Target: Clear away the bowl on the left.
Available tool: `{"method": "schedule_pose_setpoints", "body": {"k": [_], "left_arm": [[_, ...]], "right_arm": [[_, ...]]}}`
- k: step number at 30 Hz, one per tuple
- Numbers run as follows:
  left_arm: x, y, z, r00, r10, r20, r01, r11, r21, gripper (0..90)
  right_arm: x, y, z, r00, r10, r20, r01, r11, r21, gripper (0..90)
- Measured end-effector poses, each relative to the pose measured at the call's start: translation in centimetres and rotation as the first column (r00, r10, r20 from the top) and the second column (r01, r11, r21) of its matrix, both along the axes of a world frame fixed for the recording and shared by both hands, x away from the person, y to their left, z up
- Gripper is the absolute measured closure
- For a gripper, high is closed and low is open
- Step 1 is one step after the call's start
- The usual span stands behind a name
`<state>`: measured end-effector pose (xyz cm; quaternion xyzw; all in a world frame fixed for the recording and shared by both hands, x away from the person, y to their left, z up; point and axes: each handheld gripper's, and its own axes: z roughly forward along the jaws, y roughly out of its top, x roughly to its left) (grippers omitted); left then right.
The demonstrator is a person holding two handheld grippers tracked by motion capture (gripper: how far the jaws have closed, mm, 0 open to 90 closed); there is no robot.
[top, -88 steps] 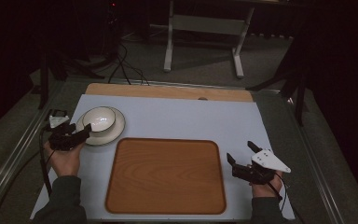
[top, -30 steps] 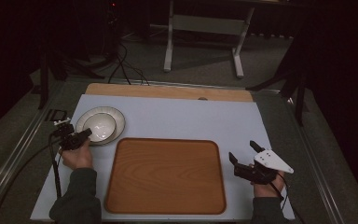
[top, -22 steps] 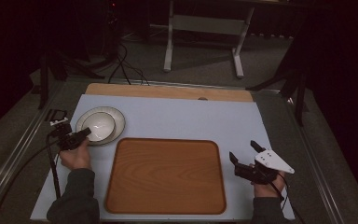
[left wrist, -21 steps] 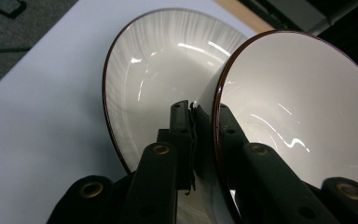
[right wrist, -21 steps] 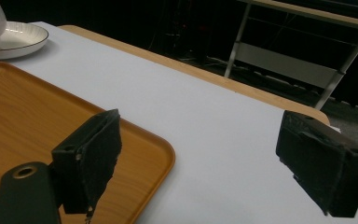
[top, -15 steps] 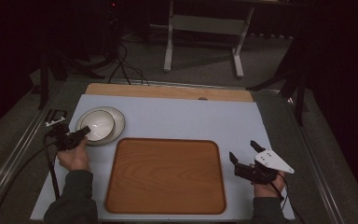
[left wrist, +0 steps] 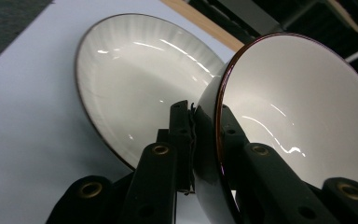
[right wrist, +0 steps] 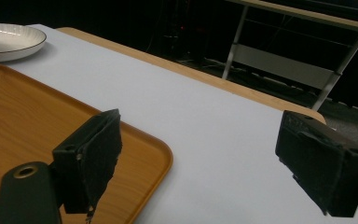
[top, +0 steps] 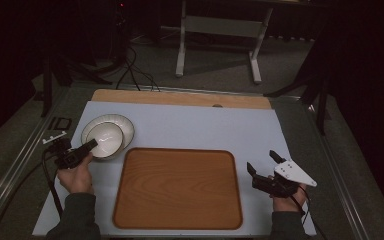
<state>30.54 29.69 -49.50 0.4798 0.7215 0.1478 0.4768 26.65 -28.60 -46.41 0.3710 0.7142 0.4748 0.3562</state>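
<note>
Compared w/ a sec ago, the bowl (left wrist: 279, 135) is now tipped up off the plate (top: 122, 127) at the surface's left, rim clamped by the left tool (left wrist: 205, 154). Probably headed for the tray (top: 177, 187). Right tool (right wrist: 200, 163) is kept wide apart, idle.

In the left gripper view the bowl (left wrist: 298, 121) runs off the right and bottom edges, and it hides the far right part of the plate (left wrist: 135, 84). The right gripper view crops the wooden tray (right wrist: 32, 116) at left and bottom.
</note>
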Motion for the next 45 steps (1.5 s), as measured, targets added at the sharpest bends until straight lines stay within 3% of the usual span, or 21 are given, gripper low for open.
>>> {"method": "schedule_pose_setpoints", "body": {"k": [17,28,39,45], "left_arm": [[-1.9,-1.3,1.3,0.9924,-0.11,0.055,0.11,0.9939,0.008,81.9],[-3.0,-2.9,1.5,0.981,-0.183,0.065,0.182,0.9831,0.019,81.8],[-3.1,-4.2,1.7,0.9707,-0.232,0.064,0.231,0.9728,0.02,81.8],[-3.1,-5.3,2.0,0.9621,-0.266,0.059,0.264,0.9636,0.042,81.7]], "right_arm": [[-0.2,-0.2,0.1,0.9999,-0.008,0.006,0.008,1.0,0.001,14.0],[-0.3,-0.9,0.2,0.9996,-0.027,0.013,0.026,0.9995,0.015,14.0],[-0.3,-0.8,0.2,0.9997,-0.021,0.014,0.021,0.9998,0.009,14.0],[-0.2,-0.8,0.2,0.9999,-0.014,0.009,0.014,0.9999,0.006,14.0]]}}
